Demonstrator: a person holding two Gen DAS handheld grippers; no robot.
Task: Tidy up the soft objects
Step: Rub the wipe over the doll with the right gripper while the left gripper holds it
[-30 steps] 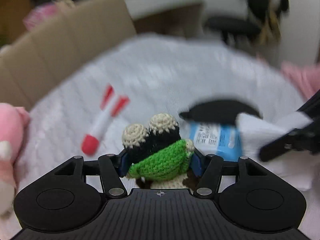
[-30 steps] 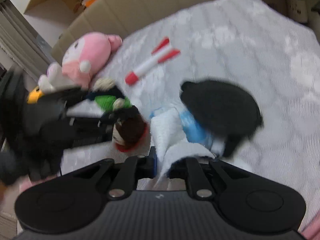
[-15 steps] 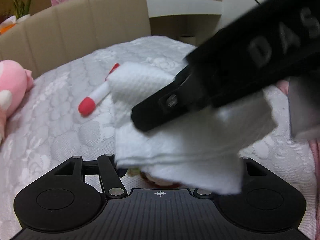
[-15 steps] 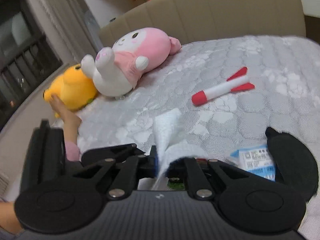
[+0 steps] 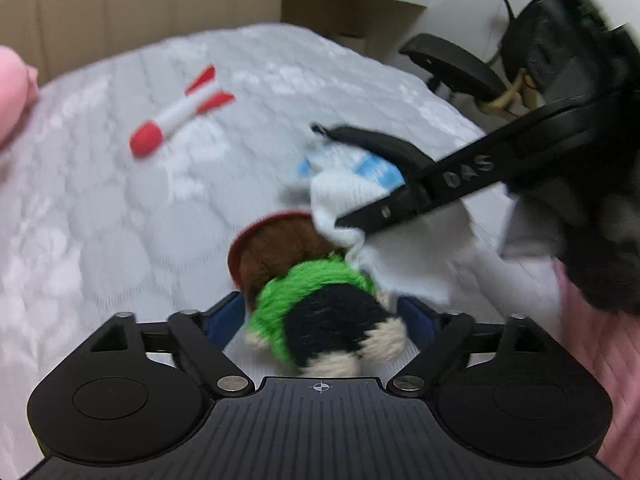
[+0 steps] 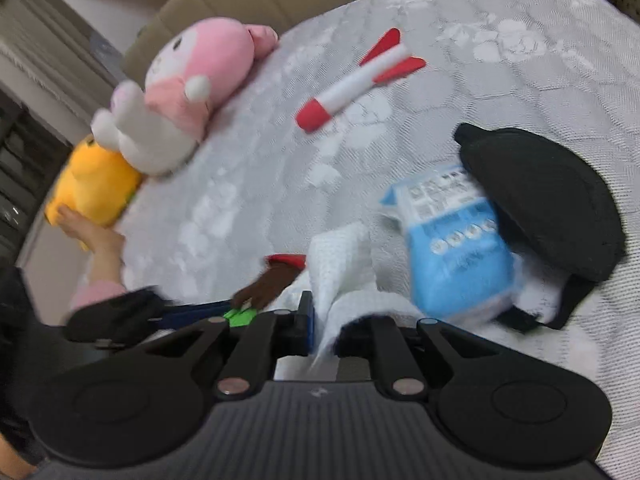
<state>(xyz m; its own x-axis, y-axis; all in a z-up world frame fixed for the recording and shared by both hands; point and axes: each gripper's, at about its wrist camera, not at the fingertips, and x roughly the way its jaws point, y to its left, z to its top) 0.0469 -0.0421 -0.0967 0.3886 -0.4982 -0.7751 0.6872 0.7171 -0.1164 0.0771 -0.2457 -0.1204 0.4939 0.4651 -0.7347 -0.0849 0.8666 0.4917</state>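
A crocheted doll [image 5: 320, 304] in green and black, with brown hair and a red hat brim, lies on the white quilt [image 5: 120, 220], feet toward the camera. My left gripper [image 5: 320, 312] straddles it; its jaws are opening and the blue pads [image 5: 224, 316] stand clear of the yarn. My right gripper [image 6: 324, 320] is shut on a white waffle cloth [image 6: 344, 264]. In the left wrist view the right gripper [image 5: 352, 220] reaches in from the right, and the cloth [image 5: 420, 256] hangs over the doll's head. Only the doll's brown and green edge [image 6: 272, 284] shows in the right wrist view.
A red and white foam rocket [image 6: 356, 84] lies further up the quilt. A pink plush [image 6: 192, 92] and a yellow plush [image 6: 92, 188] rest at the left edge, with a person's hand [image 6: 92, 236] beside them. A blue packet [image 6: 452, 240] and a black eye mask [image 6: 544, 200] lie right. A beige headboard [image 5: 140, 8] stands behind.
The left jaws have spread off the doll, which now lies on the quilt, feet toward the camera. The right gripper and its cloth have drawn back to the right of the left camera.
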